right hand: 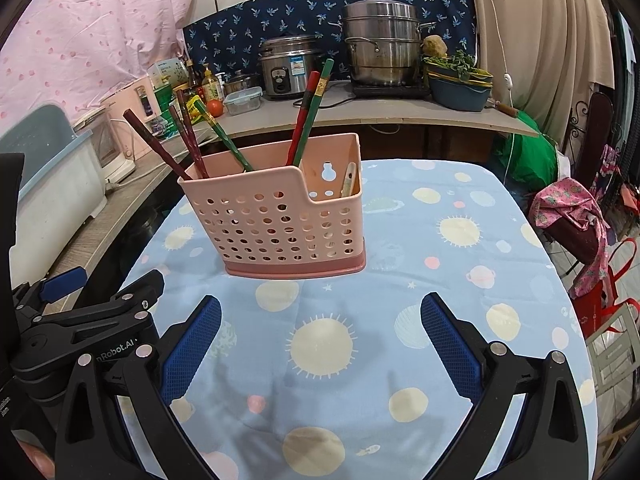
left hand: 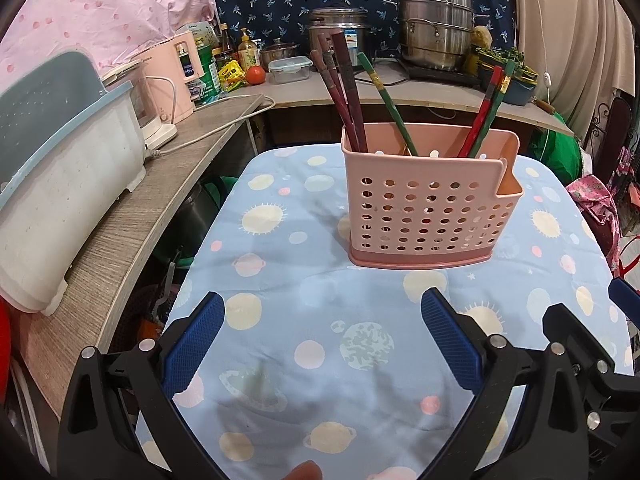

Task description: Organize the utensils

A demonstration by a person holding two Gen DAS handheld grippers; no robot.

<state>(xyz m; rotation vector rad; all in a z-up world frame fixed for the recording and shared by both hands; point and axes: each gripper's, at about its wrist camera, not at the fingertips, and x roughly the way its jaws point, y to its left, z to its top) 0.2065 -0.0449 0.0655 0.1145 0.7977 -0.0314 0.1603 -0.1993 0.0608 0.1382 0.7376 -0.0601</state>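
Nearest to us, our left tongs (left hand: pixel 322 330) and right tongs (right hand: pixel 320 332) hover side by side over the worktop (left hand: pixel 304 288), both spread wide and holding nothing, likely because no loose utensil lies within reach. Just beyond, a pink perforated caddy (left hand: pixel 430 208) stands upright on the planet-print cloth. Dark red chopsticks (left hand: pixel 344 92) lean in its left end, green and red ones (left hand: pixel 490 110) toward the right, so the sorting looks largely done. Farther back, steel pots (right hand: pixel 380 46) line a counter.
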